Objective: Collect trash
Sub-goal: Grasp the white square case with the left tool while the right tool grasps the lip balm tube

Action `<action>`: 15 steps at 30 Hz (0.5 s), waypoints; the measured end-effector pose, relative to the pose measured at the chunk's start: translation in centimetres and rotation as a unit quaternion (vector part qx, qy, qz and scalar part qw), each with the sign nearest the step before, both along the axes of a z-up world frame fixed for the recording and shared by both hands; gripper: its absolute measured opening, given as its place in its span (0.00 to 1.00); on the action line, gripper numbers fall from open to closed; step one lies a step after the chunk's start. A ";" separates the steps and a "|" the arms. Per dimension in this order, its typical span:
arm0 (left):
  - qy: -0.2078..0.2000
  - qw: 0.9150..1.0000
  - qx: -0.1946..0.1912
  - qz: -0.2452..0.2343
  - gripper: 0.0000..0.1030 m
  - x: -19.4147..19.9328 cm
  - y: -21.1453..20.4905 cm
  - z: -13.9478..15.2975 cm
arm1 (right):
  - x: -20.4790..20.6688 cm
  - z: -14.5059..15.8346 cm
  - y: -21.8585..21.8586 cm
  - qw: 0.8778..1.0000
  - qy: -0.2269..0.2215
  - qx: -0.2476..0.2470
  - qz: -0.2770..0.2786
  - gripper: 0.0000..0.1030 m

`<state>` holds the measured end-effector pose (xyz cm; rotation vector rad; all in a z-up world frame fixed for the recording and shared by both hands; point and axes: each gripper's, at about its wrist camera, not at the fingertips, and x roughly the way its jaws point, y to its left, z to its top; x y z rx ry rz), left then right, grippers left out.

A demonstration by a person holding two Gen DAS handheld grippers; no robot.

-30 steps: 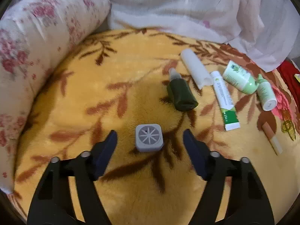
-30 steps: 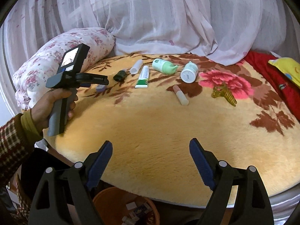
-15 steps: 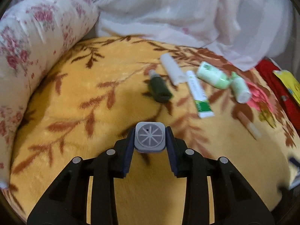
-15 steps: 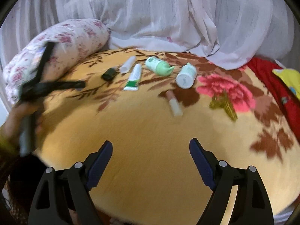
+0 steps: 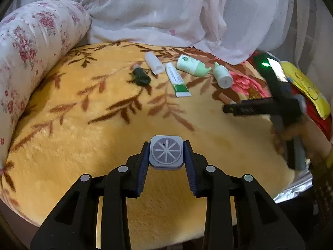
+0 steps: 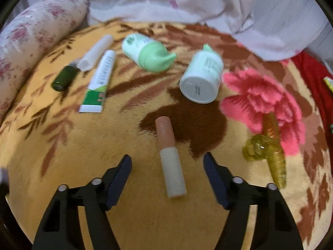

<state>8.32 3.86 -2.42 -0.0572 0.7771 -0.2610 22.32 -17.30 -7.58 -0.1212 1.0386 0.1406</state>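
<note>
My left gripper is shut on a small grey square cap with a spoke pattern, held above the yellow blanket. My right gripper is open, its fingers on either side of a pink and white lipstick tube that lies on the blanket. Farther back lie a dark green bottle, a white tube, a green and white toothpaste tube, a green-capped bottle and a white bottle. The right gripper also shows in the left wrist view.
A yellow hair claw clip lies to the right of the lipstick on a pink flower pattern. A floral pillow lines the left side. White curtain fabric hangs at the back. A red cloth lies at the right.
My left gripper closed on the grey cap and lifted it back from the blanket. My right gripper moved forward over the blanket to straddle the lipstick tube.
</note>
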 end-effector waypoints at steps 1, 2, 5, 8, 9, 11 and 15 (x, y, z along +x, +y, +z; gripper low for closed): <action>0.001 1.000 0.001 -0.003 0.31 -0.2 -0.1 -0.1 | 0.4 -0.3 0.0 1.000 0.008 0.003 0.000 0.54; 0.002 1.000 -0.002 -0.005 0.31 -0.4 -0.2 -0.2 | 0.6 -0.5 0.0 1.000 0.012 0.008 0.002 0.44; 0.003 1.000 -0.007 -0.010 0.31 -0.9 -0.2 -0.3 | 0.2 0.0 0.1 1.000 0.007 0.014 0.002 0.17; 0.005 1.000 -0.008 -0.019 0.31 -1.6 -0.5 -0.4 | -1.4 0.6 0.5 1.000 -0.004 0.017 0.013 0.17; 0.004 1.000 -0.008 -0.021 0.31 -1.9 -0.6 -0.4 | -2.2 0.9 0.7 1.000 -0.009 0.020 0.021 0.17; 0.004 1.000 -0.006 -0.026 0.31 -2.6 -0.9 -0.4 | -3.9 1.5 0.9 0.999 -0.021 0.027 0.031 0.17; 0.006 0.999 -0.010 -0.038 0.31 -4.4 -1.3 -0.4 | -8.1 3.1 1.3 0.997 -0.049 0.042 0.049 0.17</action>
